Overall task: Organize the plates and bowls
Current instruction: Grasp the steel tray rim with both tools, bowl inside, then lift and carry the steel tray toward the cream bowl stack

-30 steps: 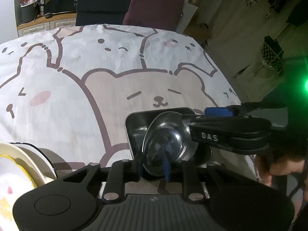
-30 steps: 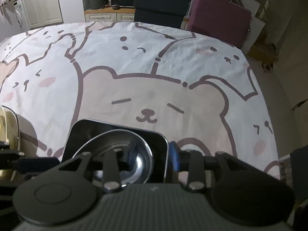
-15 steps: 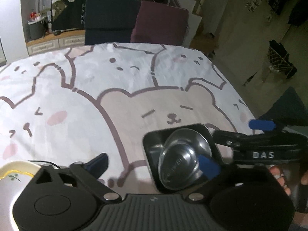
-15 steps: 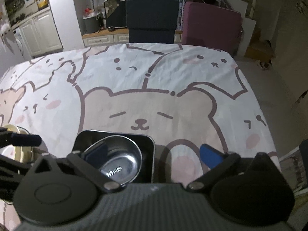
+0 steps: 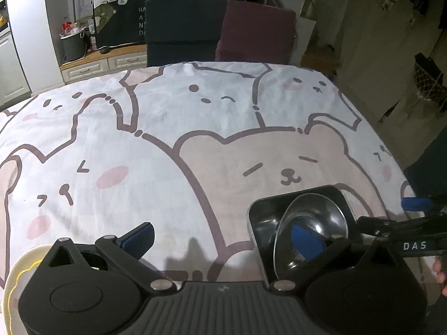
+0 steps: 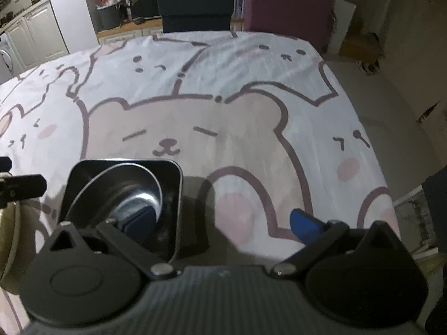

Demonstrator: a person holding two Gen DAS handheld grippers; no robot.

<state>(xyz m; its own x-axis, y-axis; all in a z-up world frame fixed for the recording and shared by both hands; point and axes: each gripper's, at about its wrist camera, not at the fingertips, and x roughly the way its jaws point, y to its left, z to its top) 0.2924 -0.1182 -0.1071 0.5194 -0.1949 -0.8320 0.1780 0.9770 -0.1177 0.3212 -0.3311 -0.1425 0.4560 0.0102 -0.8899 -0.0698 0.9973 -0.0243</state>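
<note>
A round steel bowl (image 5: 313, 223) lies tilted inside a square dark metal tray (image 5: 259, 217) on the bear-print tablecloth; both also show in the right wrist view, bowl (image 6: 134, 192) and tray (image 6: 173, 178). My left gripper (image 5: 223, 237) is open and empty, its right finger in front of the bowl. My right gripper (image 6: 220, 220) is open and empty, its left finger over the bowl. A cream plate with a yellow rim (image 5: 16, 279) lies at the lower left under my left gripper.
The tablecloth (image 5: 167, 145) covers the whole table. A dark blue chair (image 5: 184, 30) and a maroon chair (image 5: 257, 36) stand at the far edge. The table's right edge (image 6: 371, 150) drops to the floor. Kitchen cabinets are at the back left.
Both grippers opened and let go of the steel bowl and tray, then drew back and up. The bowl stays tilted in the tray.
</note>
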